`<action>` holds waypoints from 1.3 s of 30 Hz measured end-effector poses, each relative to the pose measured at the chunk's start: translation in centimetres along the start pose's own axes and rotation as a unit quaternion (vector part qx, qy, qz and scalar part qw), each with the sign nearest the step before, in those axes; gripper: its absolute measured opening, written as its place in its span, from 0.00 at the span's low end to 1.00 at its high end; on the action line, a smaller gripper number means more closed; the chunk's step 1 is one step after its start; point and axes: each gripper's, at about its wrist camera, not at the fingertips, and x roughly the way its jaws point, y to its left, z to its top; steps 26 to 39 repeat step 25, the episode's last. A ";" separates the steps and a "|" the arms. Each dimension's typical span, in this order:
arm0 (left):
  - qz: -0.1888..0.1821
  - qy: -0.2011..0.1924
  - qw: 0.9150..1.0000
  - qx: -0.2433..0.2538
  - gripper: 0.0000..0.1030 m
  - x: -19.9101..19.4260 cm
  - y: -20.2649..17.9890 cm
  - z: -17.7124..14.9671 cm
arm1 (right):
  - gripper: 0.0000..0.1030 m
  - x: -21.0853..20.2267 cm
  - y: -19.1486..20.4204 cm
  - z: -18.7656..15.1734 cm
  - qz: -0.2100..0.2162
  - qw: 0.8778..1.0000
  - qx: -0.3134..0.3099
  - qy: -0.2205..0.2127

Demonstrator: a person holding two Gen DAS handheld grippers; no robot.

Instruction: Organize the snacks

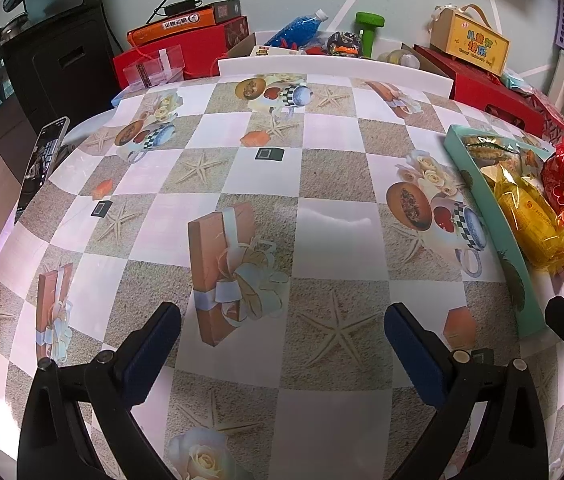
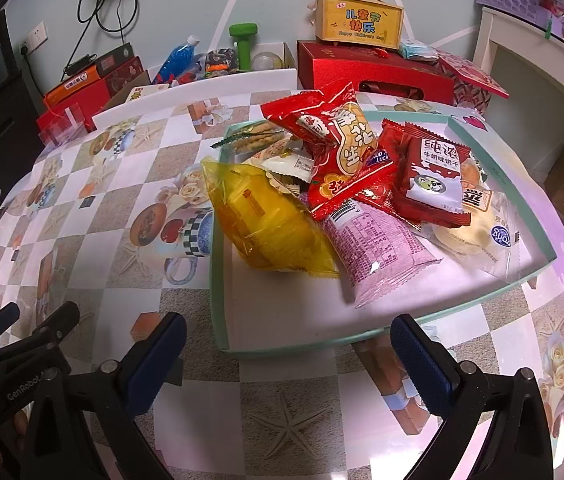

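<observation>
A shallow teal tray (image 2: 218, 280) on the table holds a heap of snack packets: a yellow packet (image 2: 266, 216), a pink packet (image 2: 378, 248), a red peanut bag (image 2: 342, 148), a red milk-biscuit packet (image 2: 434, 176) and a clear bun packet (image 2: 478, 236). My right gripper (image 2: 288, 344) is open and empty, just in front of the tray's near edge. My left gripper (image 1: 282, 340) is open and empty over bare tablecloth, left of the tray (image 1: 482, 216). The yellow packet (image 1: 530, 220) shows at the right of the left wrist view.
The patterned tablecloth (image 1: 242, 176) covers the table. A phone (image 1: 42, 160) stands at the left edge. Red gift boxes (image 2: 374, 76), a yellow carry box (image 2: 358, 24), a green dumbbell (image 2: 244, 44) and a blue bottle (image 2: 178, 58) line the back.
</observation>
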 end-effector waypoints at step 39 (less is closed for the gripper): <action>0.002 -0.012 1.000 0.007 0.98 -0.6 -0.1 0.0 | 1.00 0.1 0.1 -0.1 0.000 1.000 -0.001 0.001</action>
